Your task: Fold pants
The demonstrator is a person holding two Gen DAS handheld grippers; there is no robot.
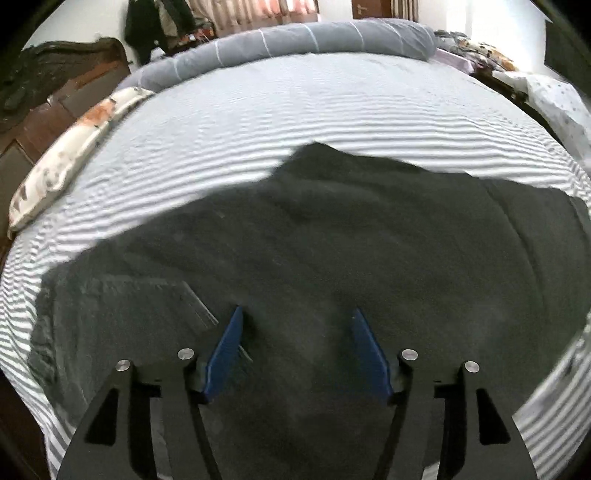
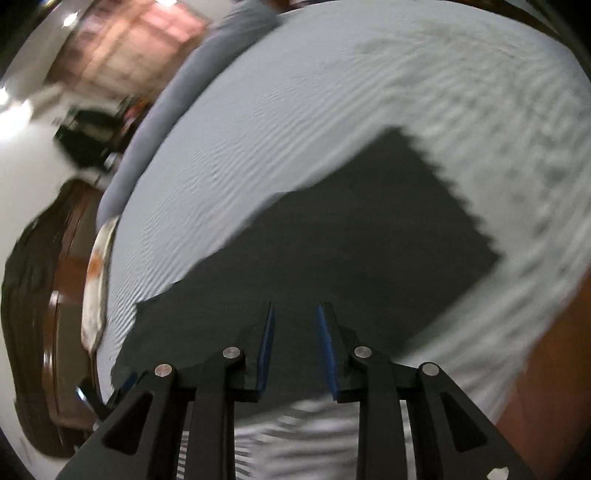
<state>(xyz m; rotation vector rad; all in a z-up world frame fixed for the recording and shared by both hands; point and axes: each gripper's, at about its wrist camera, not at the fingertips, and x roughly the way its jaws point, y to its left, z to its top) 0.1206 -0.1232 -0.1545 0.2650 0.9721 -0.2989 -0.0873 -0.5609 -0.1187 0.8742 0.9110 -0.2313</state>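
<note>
Bed [image 1: 332,96]: striped grey-and-white sheet fills both views; a rolled grey duvet [image 1: 295,35] lies along the far edge, a patterned pillow [image 1: 70,151] at the left edge.
Pants [image 1: 314,251]: dark, spread flat on the near part of the bed. In the left wrist view they run across the frame from left to right, so the long axis lies crosswise to the fingers. The left end shows ribbed cloth and a flat seam line; I cannot tell whether it is waistband or hem.
Fold state: judged partly done. In the right wrist view the pants [image 2: 351,251] read as one tidy dark slab with a squared far-right corner, stretching away up and to the right.
Left gripper [image 1: 297,349]: fingers wide apart, blue pads clear of the cloth, nothing between them but the pants surface below. It hangs over the near-left part of the garment.
Right gripper [image 2: 295,349]: fingers narrow, a slim gap between the pads, nothing seen held. The view is smeared, so contact with the cloth cannot be told. It sits at the near edge of the pants.
Key relation: both sets of fingers are over the near side, with the garment stretching away from them. The left one, already wide, looks readier for the next pinch.
</note>
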